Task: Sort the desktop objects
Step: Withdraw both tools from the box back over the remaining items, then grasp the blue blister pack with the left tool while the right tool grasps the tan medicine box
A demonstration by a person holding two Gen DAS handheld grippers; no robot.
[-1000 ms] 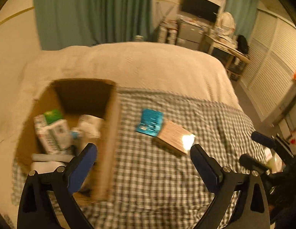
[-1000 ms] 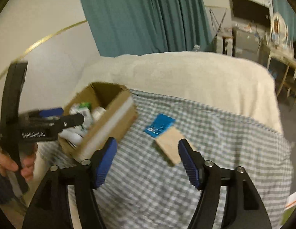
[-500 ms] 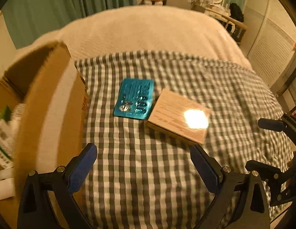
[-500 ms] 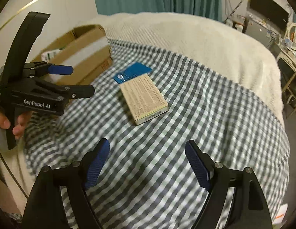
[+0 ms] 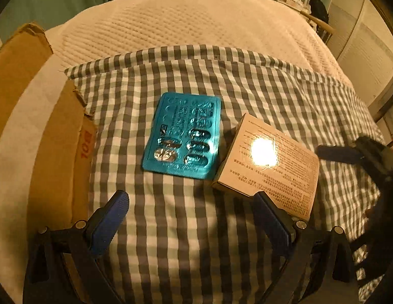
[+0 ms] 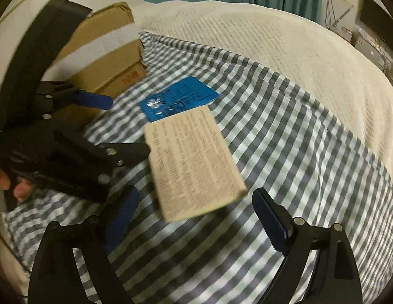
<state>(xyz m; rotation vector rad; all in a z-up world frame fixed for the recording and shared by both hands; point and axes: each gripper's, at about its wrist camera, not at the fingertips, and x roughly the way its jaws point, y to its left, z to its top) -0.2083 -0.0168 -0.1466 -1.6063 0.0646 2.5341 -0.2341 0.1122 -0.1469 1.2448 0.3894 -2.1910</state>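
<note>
Bed covered by a grey-and-white checked cloth [image 5: 186, 228], with two small things lying flat on it, side by side and touching: a teal blister pack [image 5: 182, 136] of pills and a tan cardboard box [image 5: 269, 164] printed with fine text. Two pockets of the pack look already burst, showing torn silver foil. Beside them, at the cloth's edge, stands a brown carton [image 5: 57, 152], probably the place these things get sorted into; red print on its side is too partial to read.

The left gripper [image 5: 191, 220] hangs over the cloth just short of the pack, jaws released and wide, nothing between them. The right gripper [image 6: 196, 217] sits just short of the tan box's near end; its jaws have just been opening wider and are released, and the box is not yet between them. Each tool seems lined up for its own pickup.

The box's print is too small and blurred to read; the pack's lettering likewise.
</note>
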